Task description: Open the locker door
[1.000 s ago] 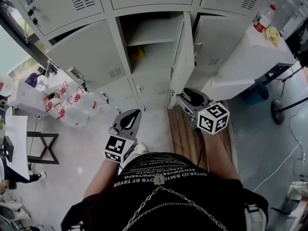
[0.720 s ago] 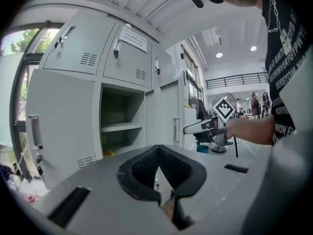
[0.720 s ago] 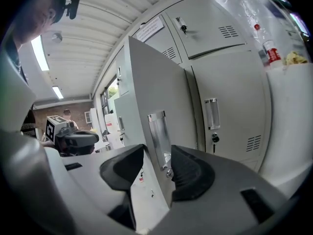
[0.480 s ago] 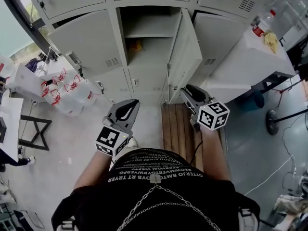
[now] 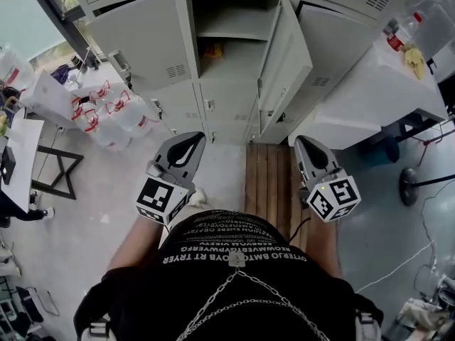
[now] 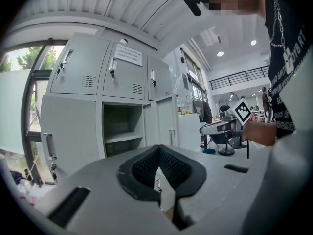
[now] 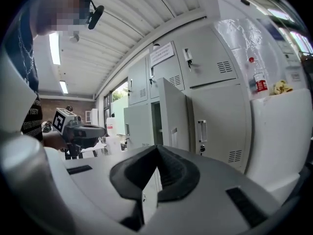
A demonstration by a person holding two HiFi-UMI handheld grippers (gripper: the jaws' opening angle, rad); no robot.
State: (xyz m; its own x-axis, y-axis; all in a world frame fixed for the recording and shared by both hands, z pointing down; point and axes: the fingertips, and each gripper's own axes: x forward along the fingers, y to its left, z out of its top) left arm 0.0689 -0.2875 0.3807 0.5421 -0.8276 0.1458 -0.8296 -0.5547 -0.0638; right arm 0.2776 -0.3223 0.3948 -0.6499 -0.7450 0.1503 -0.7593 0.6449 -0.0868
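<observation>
Head view: locker door [image 5: 284, 62] already stands swung out on its right-hand hinge, and the open compartment [image 5: 227, 34] shows its shelf. We judge the opening step done or very nearly done.

Tongs:
- left gripper [image 5: 190, 141]: jaws pressed together, nothing between them.
- right gripper [image 5: 307, 142]: jaws have just been closing and now meet, nothing between them.

Neither one touches the door.

Risks as we see them:
- Nothing holds the door. If the hinge is loose or the cabinet leans, it could drift back toward closed, and we would need to re-grip the handle.
- The door leaf sticks out into the space ahead of the right gripper. A careless forward swing on that side could knock it, either slamming it shut or driving it toward the neighbouring locker front [image 5: 334, 48].
- The white table [image 5: 370, 91] sits just to the right of the lockers, which leaves little room there.
- Wooden pallet [image 5: 269, 183] underfoot is a possible trip point.

Position: the door is ahead of both grippers and well apart from them. It lies between their lines and nearer the right one. Both grippers sit low by our torso, pointing roughly at the lockers.
</observation>
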